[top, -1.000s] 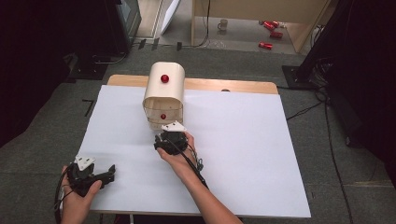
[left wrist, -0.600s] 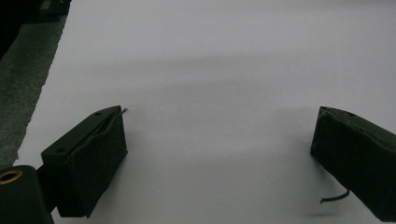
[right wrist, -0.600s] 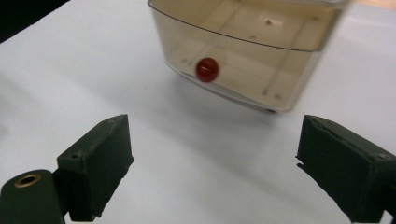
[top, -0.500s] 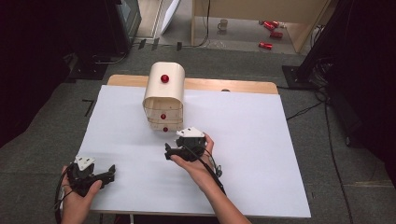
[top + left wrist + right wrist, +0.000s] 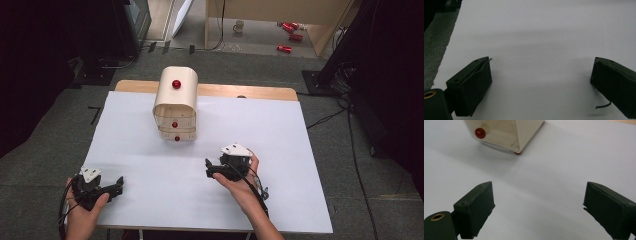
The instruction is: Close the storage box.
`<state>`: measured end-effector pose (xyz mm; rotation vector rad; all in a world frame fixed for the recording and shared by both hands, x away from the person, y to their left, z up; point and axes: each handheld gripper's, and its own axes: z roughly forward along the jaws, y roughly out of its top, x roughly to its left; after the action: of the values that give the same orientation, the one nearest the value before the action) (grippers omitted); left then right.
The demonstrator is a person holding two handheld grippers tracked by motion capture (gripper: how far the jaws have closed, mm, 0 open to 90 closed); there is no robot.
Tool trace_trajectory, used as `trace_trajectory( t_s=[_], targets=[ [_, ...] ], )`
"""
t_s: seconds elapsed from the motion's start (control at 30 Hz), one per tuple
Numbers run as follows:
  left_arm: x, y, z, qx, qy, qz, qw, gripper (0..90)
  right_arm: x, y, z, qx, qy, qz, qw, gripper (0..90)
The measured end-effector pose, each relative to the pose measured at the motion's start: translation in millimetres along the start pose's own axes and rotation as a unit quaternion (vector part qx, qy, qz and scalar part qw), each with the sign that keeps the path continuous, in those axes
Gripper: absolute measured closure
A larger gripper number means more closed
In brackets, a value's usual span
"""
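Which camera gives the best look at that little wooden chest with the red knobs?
The high view: the whole wooden chest stands upright on the white sheet, three red knobs visible. The right gripper view catches just its lower corner and one knob, tilted.

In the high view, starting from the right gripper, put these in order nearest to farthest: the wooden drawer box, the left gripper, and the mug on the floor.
1. Wooden drawer box: ahead and to the left of the right gripper, mid-table.
2. Left gripper: off to the left, by the table's near edge.
3. Mug: on the floor well beyond the table's far edge.
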<state>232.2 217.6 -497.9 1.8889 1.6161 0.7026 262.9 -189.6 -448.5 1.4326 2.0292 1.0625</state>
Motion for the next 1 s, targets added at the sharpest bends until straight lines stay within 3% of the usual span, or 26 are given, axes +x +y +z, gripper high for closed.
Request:
trace_trajectory(
  t_s=[0.33,0.7,0.97,1.0],
  targets=[
    [0.0,0.0,0.0,0.000,0.000,0.000,1.0000,3.7,-39.9,-23.9,-23.6,-0.004,-0.016,0.007,0.9998,9.4],
    [-0.1,0.0,0.0,0.000,0.000,0.000,1.0000,3.7,-71.6,-48.0,-39.6,0.004,-0.046,0.011,0.9989,10.1],
    [0.0,0.0,0.0,0.000,0.000,0.000,1.0000,3.7,-99.9,-70.2,-52.2,0.013,-0.067,0.036,0.9970,10.2],
    [0.1,0.0,-0.1,0.000,0.000,0.001,1.0000,3.7,-108.0,-78.0,-56.0,0.013,-0.075,0.051,0.9957,10.4]
  ],
)
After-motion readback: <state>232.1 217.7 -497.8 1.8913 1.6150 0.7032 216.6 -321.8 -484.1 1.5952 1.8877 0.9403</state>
